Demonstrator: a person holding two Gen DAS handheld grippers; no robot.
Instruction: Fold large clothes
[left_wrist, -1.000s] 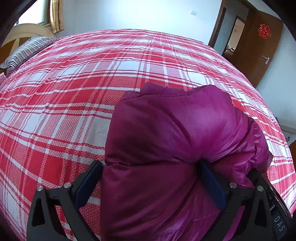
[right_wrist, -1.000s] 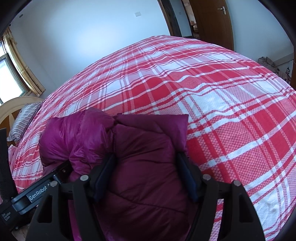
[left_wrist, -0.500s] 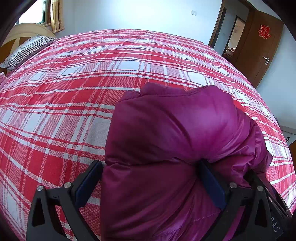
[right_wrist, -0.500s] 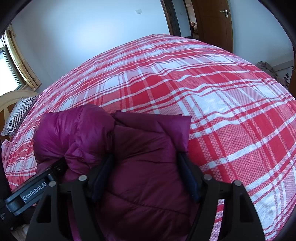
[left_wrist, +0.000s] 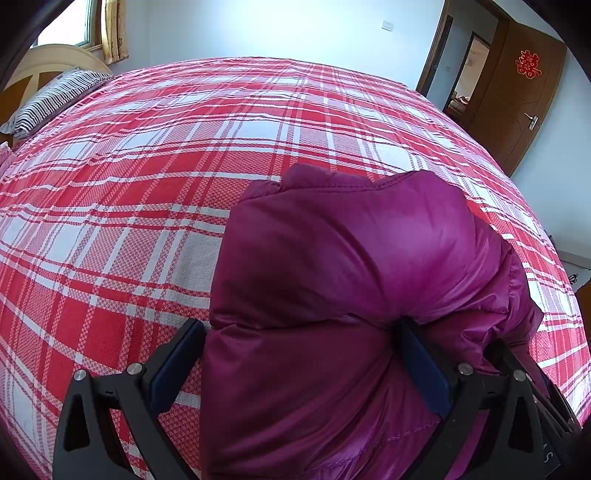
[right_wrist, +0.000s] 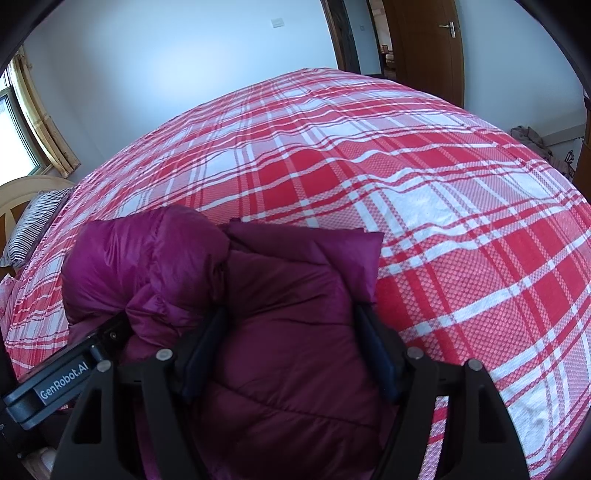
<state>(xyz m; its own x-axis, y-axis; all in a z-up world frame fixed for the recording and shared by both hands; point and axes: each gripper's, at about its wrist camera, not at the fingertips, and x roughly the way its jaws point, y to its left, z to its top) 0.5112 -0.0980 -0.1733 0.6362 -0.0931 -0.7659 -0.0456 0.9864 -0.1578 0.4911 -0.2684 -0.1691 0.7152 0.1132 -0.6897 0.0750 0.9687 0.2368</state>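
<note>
Left wrist view: the left gripper (left_wrist: 303, 354) stands wide, its jaws pressed into the sides of a thick fold of the puffy magenta down jacket (left_wrist: 351, 295) — clenched on the bundle, which bulges up between the fingers above the red-and-white plaid bedspread (left_wrist: 147, 184). Right wrist view shows the right gripper (right_wrist: 290, 350) likewise spread wide and squeezing a neighbouring bunch of the same jacket at the near edge of the bed, with the left gripper's body just to its left.
</note>
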